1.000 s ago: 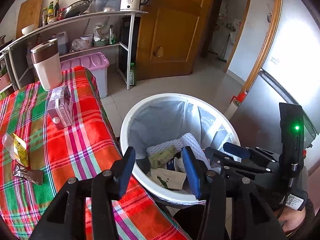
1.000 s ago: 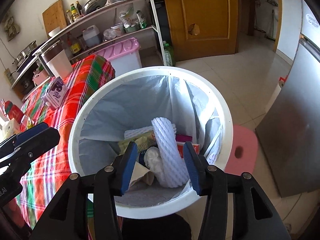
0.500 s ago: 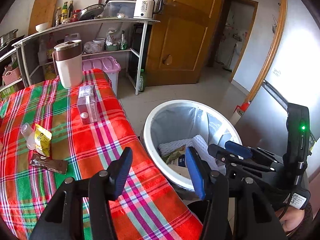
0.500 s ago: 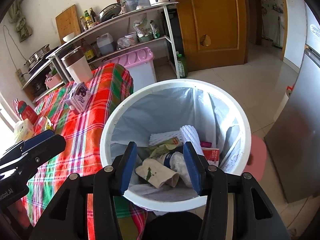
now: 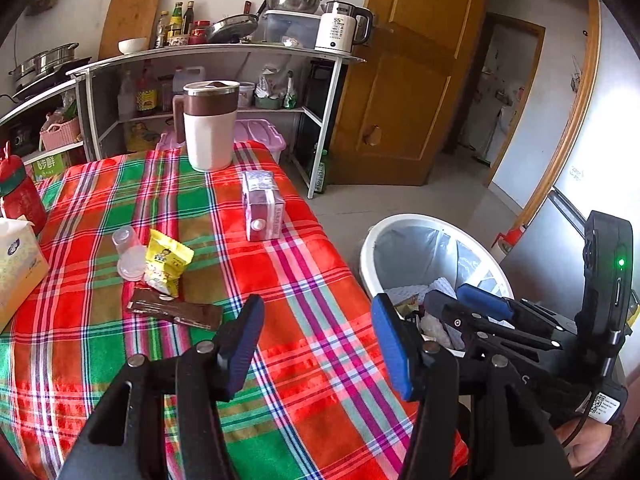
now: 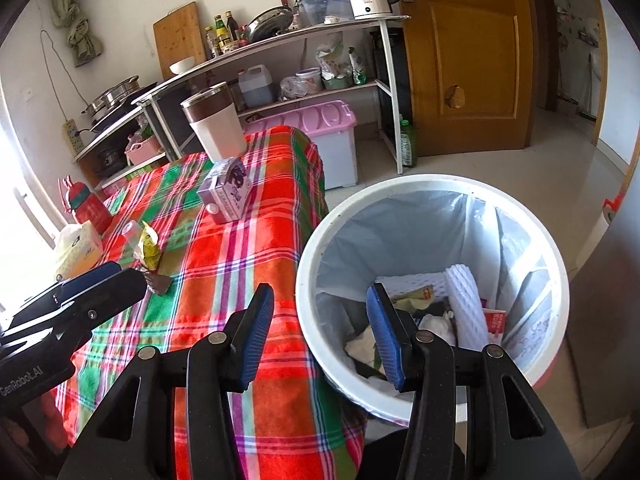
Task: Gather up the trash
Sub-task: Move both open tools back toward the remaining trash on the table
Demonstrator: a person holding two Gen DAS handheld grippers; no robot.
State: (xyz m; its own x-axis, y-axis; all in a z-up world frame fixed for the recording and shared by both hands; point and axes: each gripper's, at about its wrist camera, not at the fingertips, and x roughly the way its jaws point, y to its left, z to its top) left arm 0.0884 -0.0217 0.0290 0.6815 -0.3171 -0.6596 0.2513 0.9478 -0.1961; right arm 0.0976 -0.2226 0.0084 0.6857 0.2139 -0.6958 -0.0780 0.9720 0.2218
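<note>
A white trash bin (image 6: 320, 240) with a liner stands beside the plaid-covered table (image 5: 304, 280) and holds foam netting and wrappers. On the table lie a purple milk carton (image 5: 262, 206), a yellow snack packet (image 5: 166, 262), a clear plastic cup (image 5: 128, 254) and a brown wrapper (image 5: 176, 314). My left gripper (image 5: 316, 344) is open and empty above the table's near right part. My right gripper (image 6: 318, 334) is open and empty over the bin's left rim. The bin also shows in the left wrist view (image 5: 384, 228).
A white and brown jug (image 5: 210, 128) stands at the table's far edge. A red bottle (image 5: 20, 196) and a tissue box (image 5: 18, 264) sit at the left. Shelves with kitchenware (image 5: 224, 48), a pink storage box (image 6: 320, 124) and a wooden door (image 6: 464, 52) lie behind.
Both grippers have pulled back and swung left from over the bin toward the table. Both stay open and empty. The table's trash has come into fuller view.
</note>
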